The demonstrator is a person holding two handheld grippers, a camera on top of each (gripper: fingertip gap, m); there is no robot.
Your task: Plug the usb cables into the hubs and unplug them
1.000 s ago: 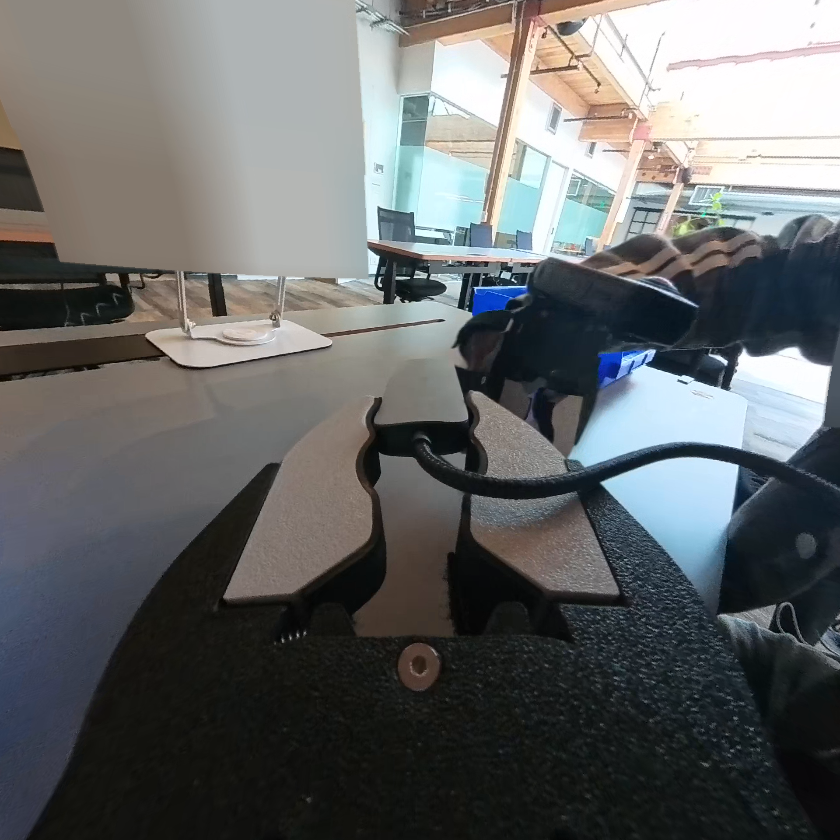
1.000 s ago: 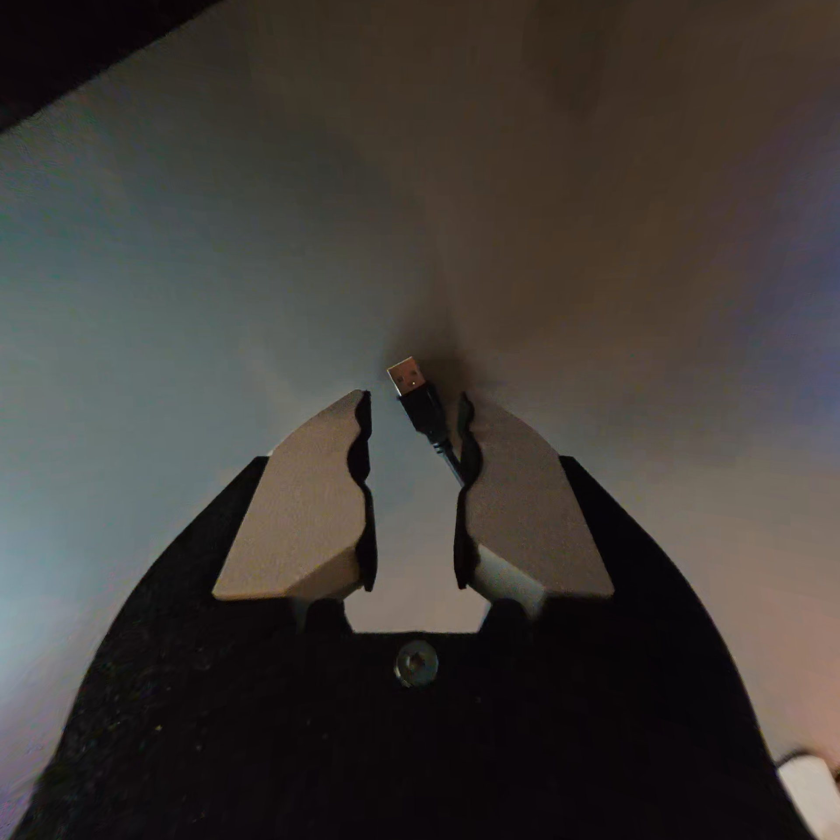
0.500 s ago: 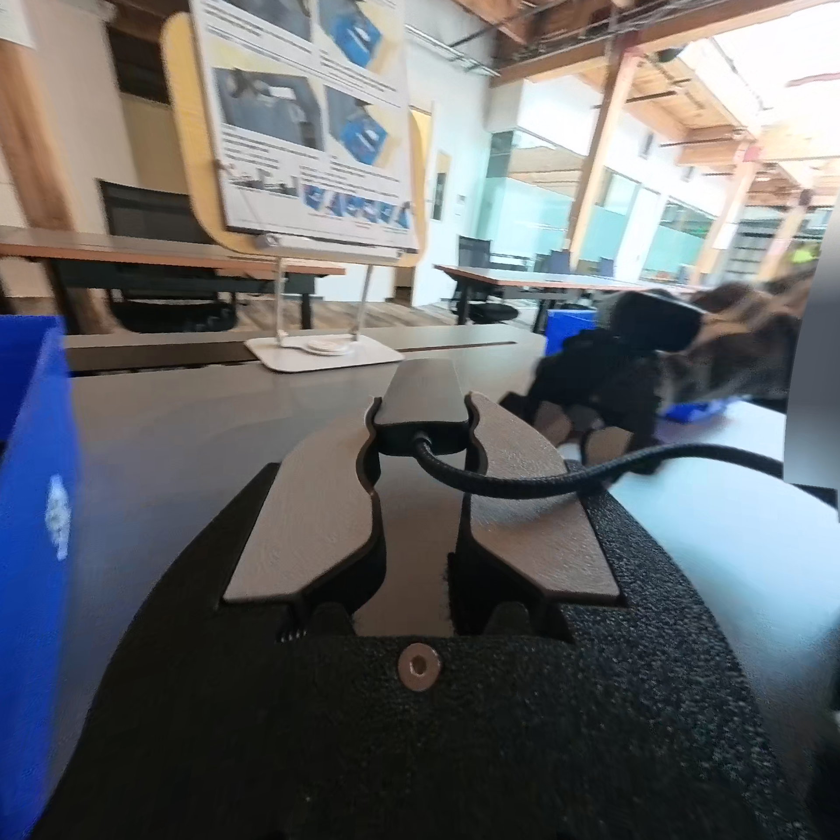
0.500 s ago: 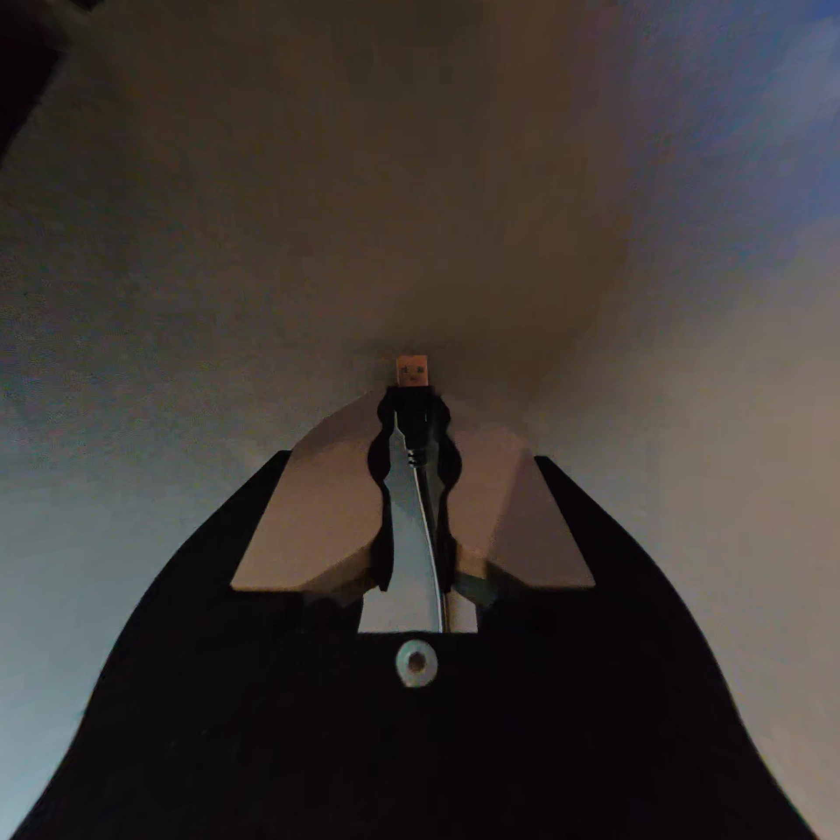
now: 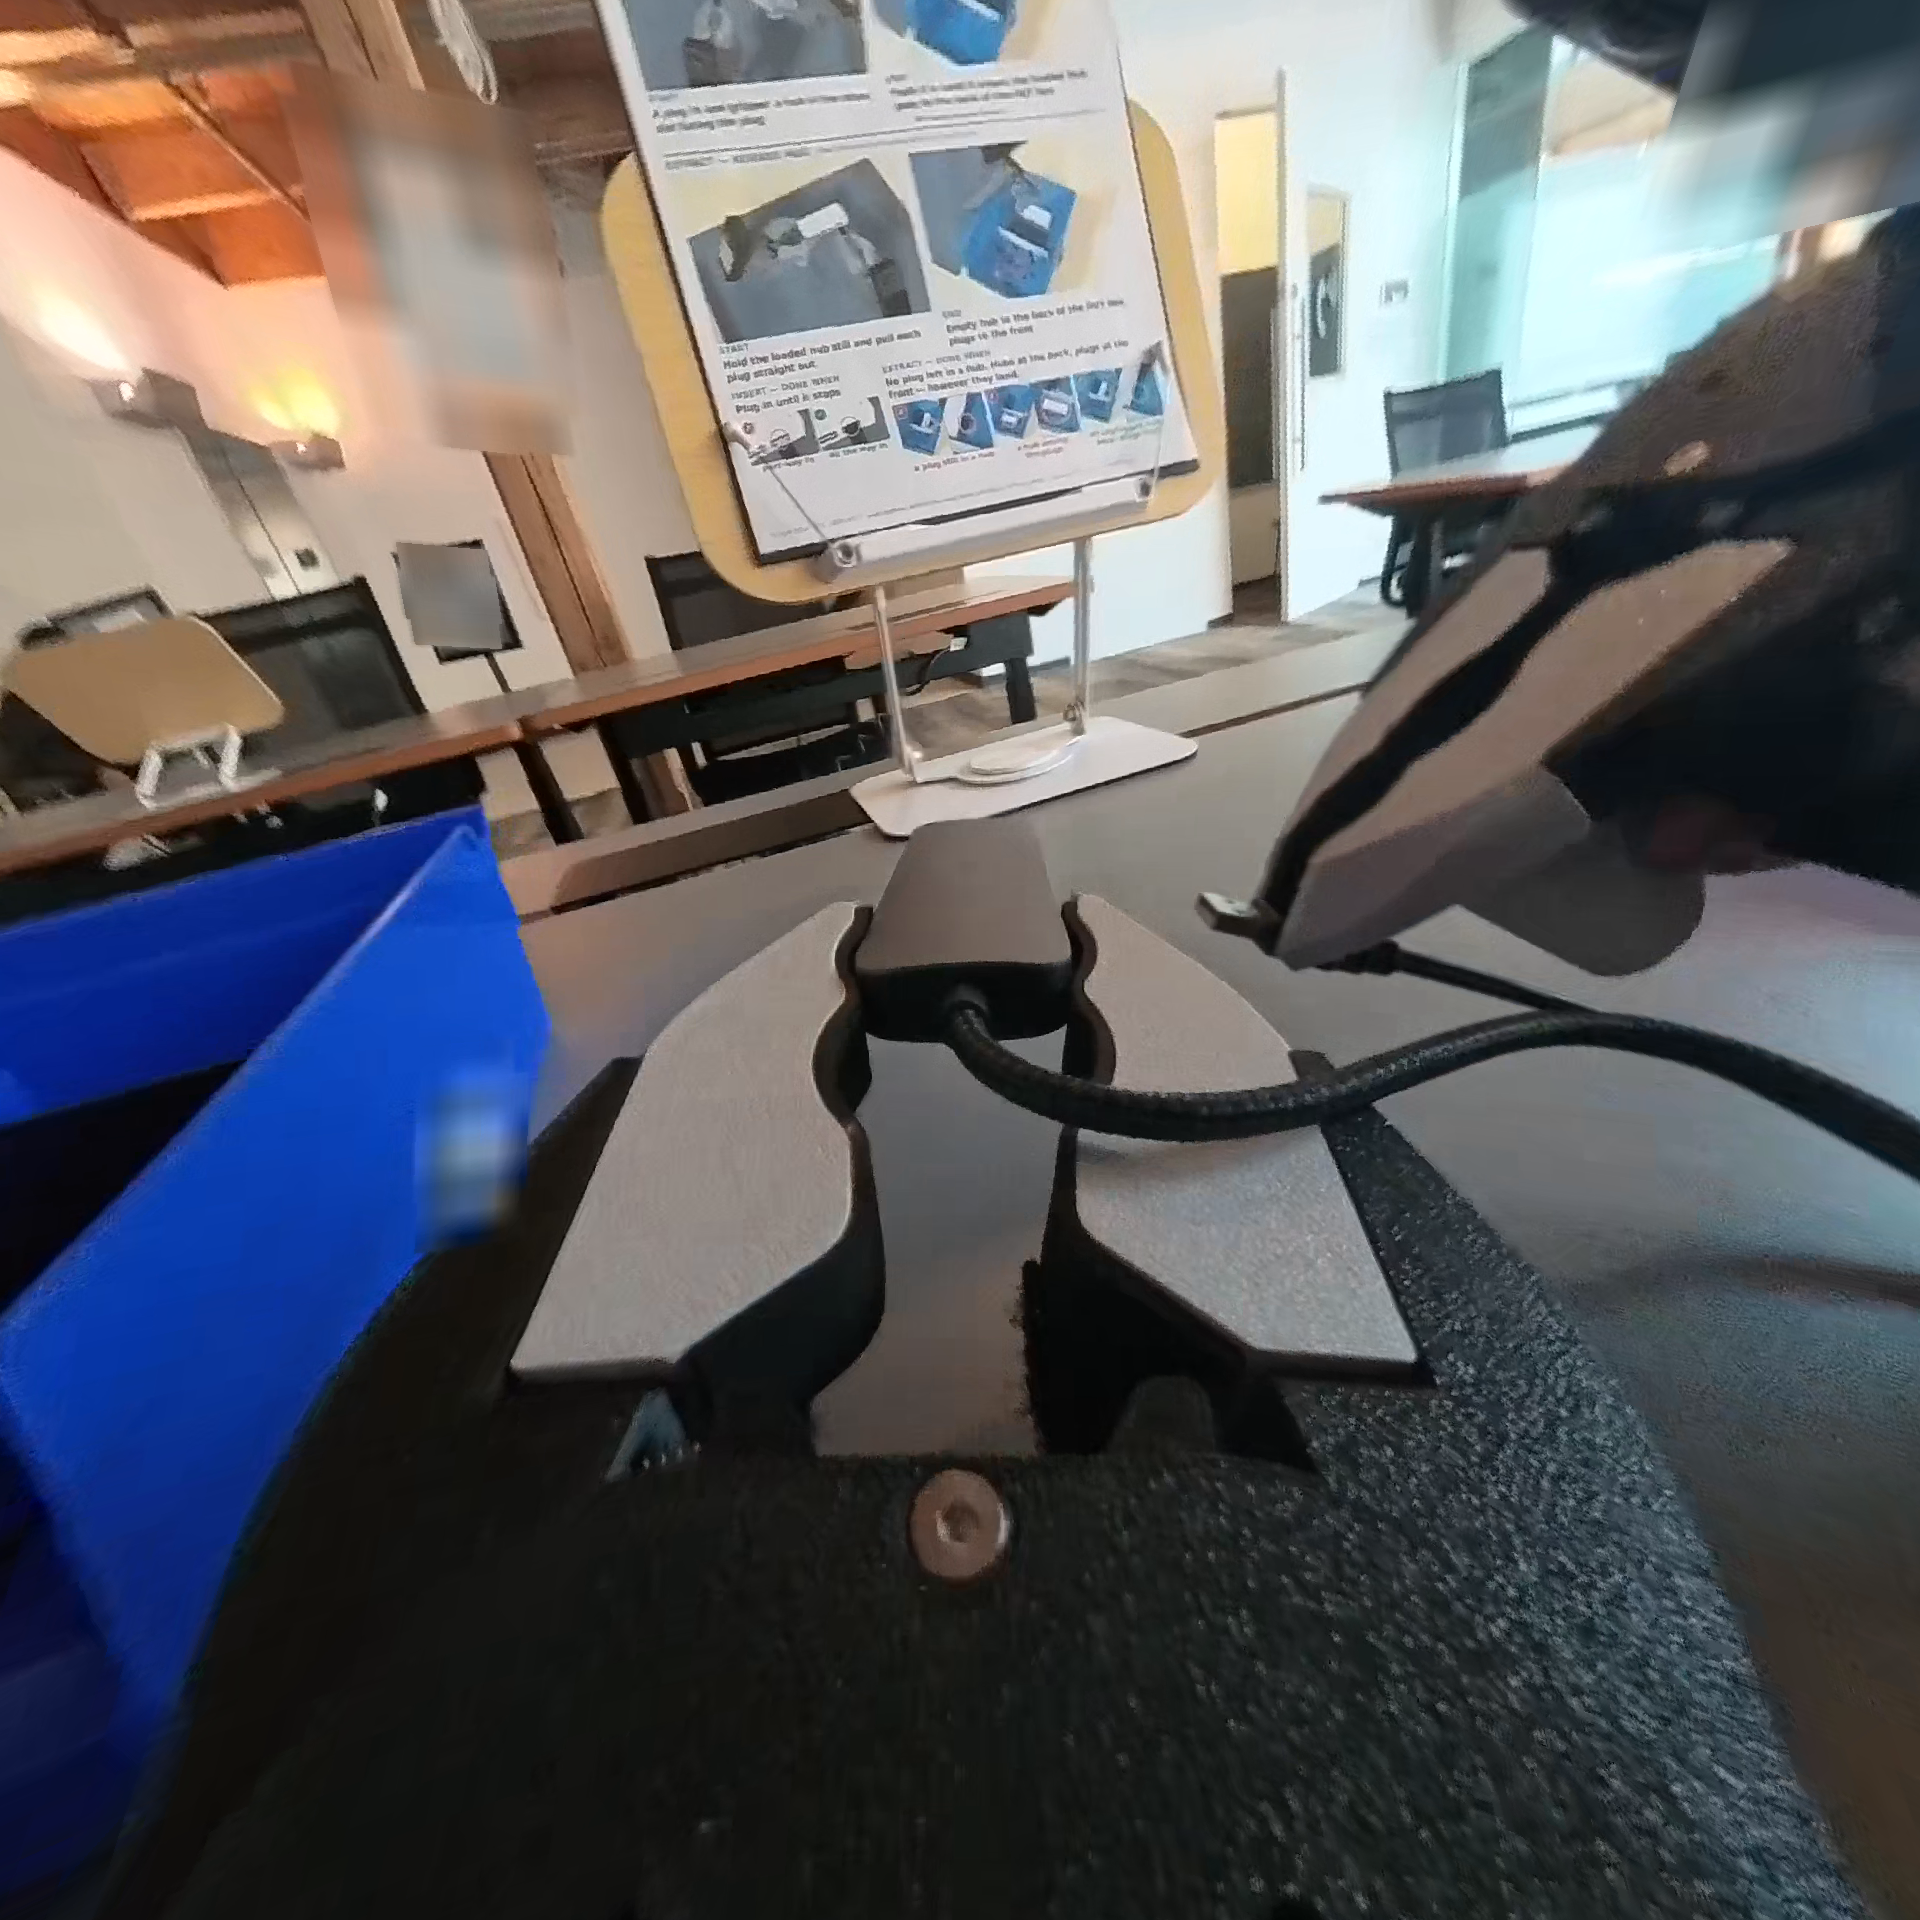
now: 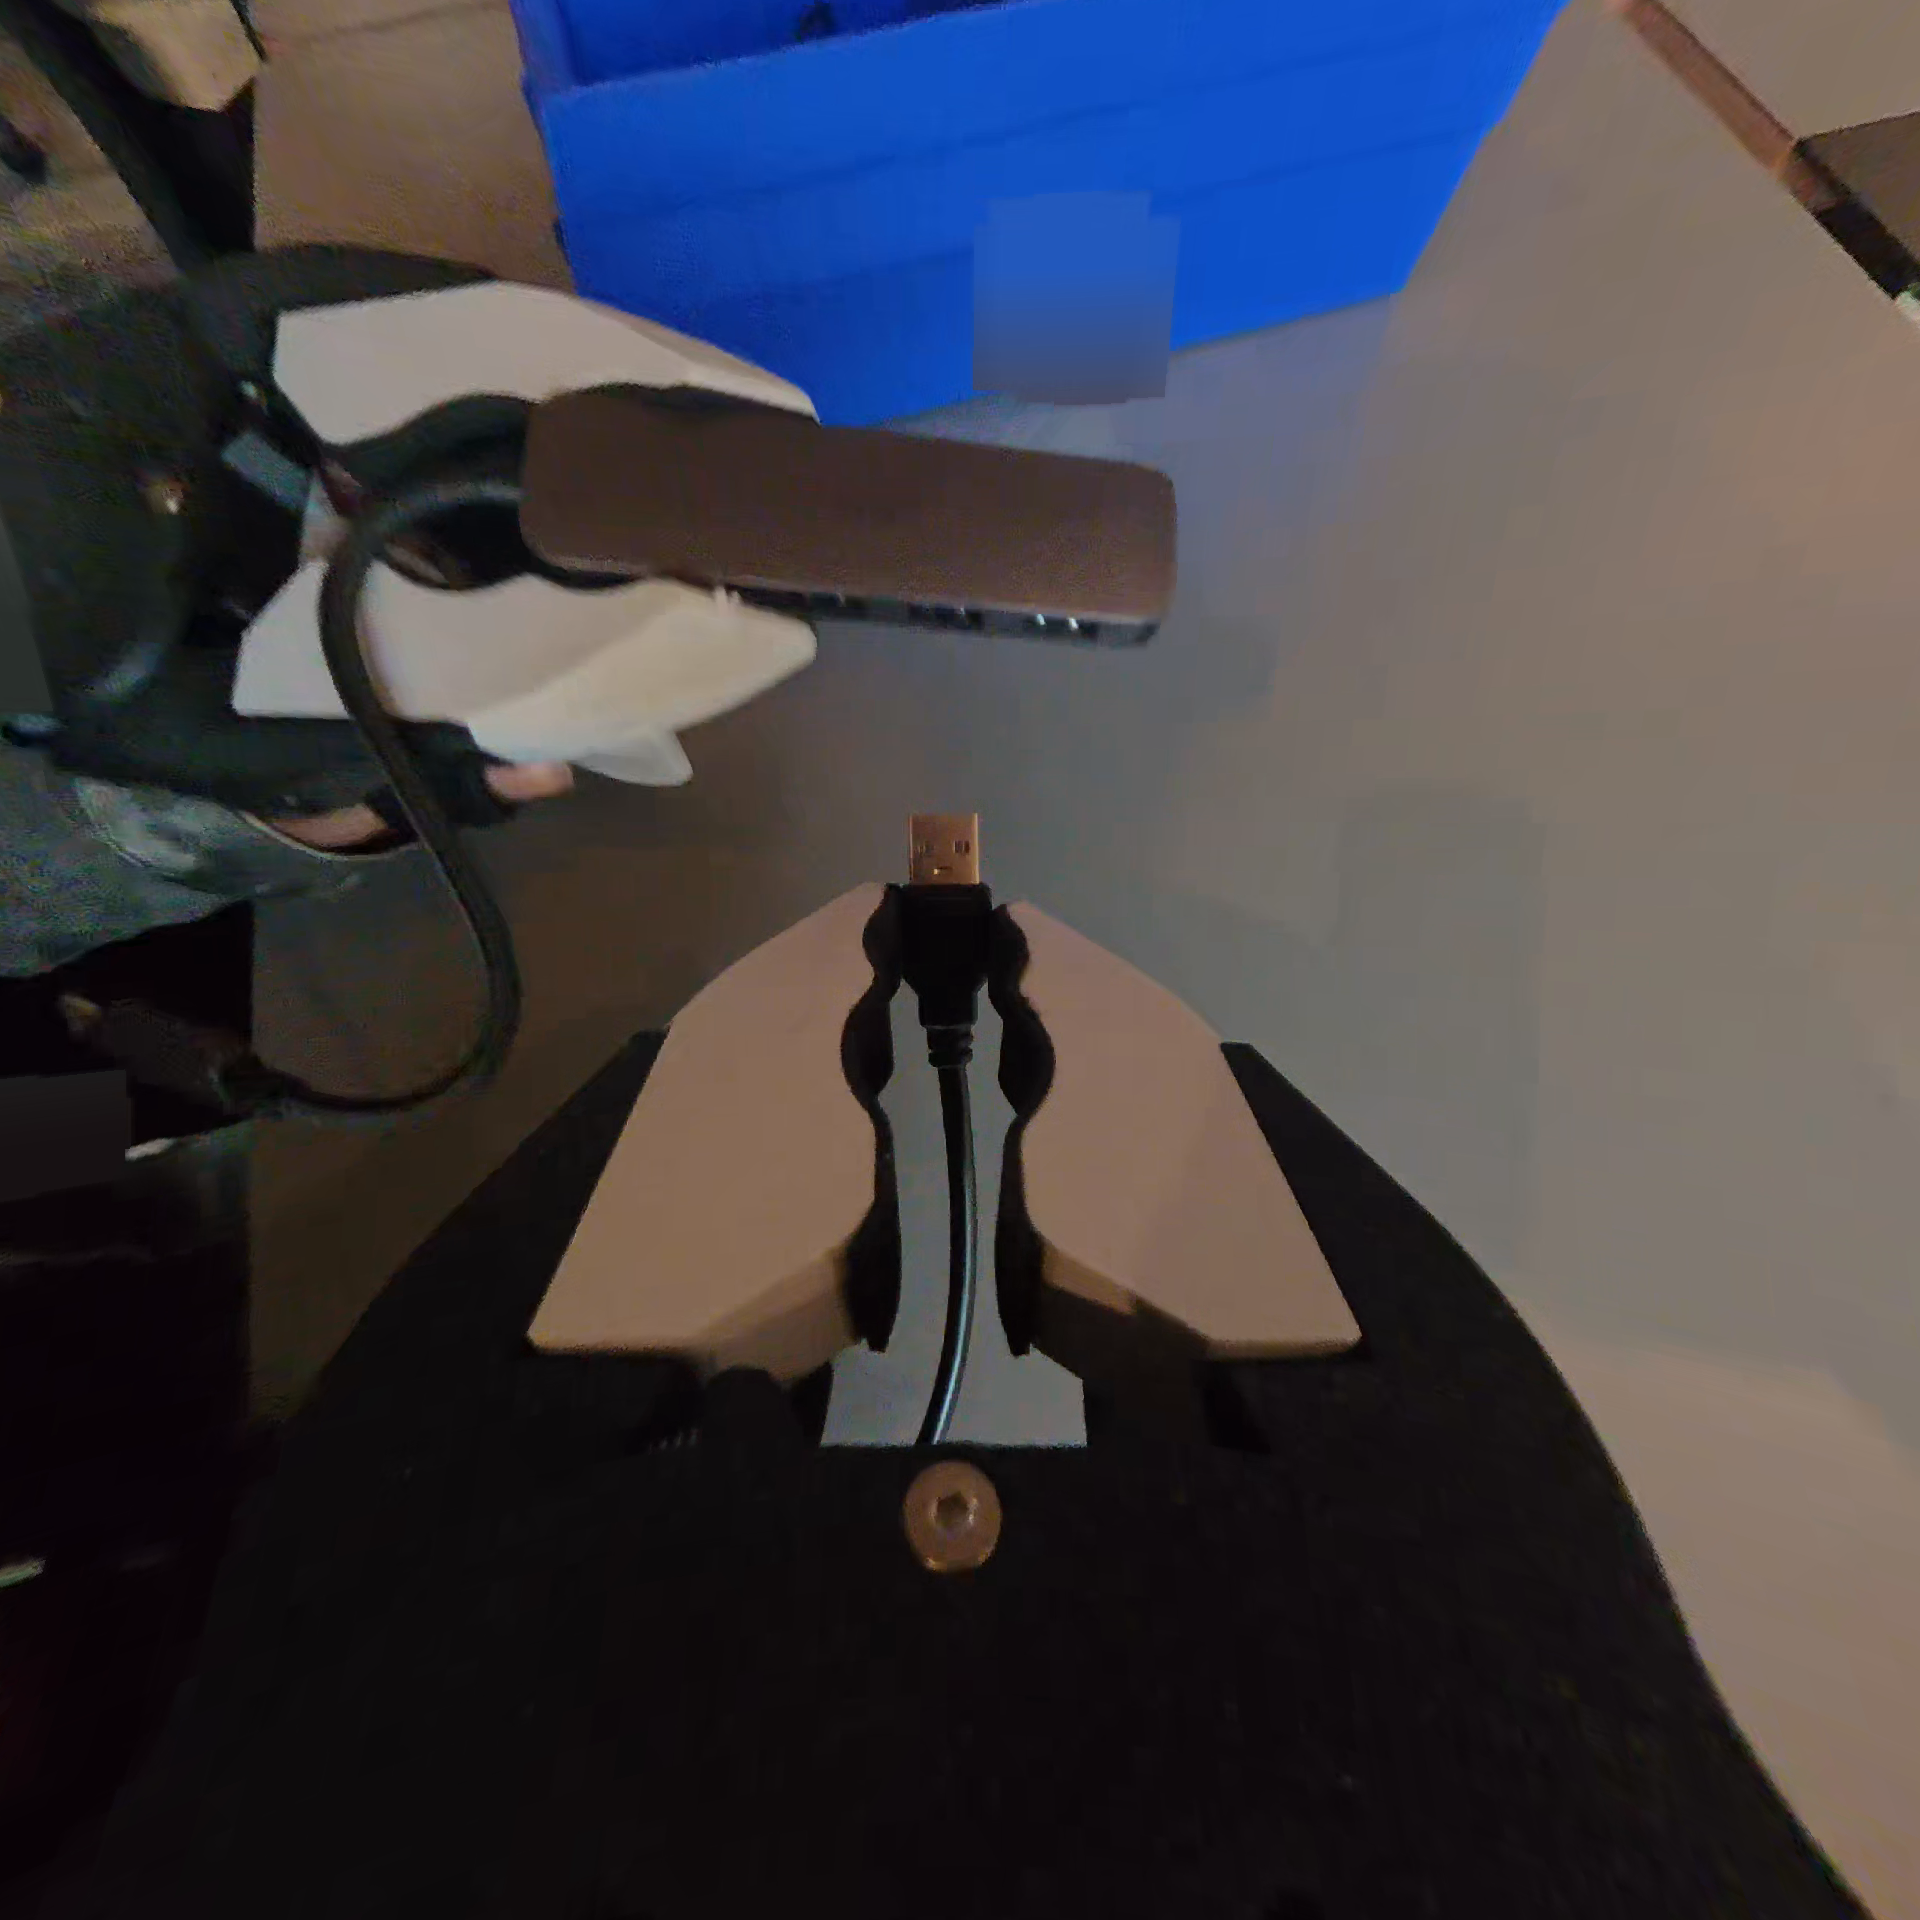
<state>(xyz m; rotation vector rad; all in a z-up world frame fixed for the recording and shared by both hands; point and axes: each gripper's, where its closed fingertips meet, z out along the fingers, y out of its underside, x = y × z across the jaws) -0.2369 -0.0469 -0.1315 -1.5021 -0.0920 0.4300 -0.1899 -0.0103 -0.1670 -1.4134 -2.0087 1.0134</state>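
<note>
Grey matte bench in an open office, blue plastic bin behind. My left jaws pinch the flat dark USB hub, long axis straight ahead. My right jaws pinch the black USB plug, its metal tip toward the hub's ports, not yet in.

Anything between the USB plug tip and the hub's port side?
Nothing: right wrist view shows only bare grey table behind the gap between USB plug and hub.

Left gripper clamps hub; right gripper pinches plug beside.
</note>
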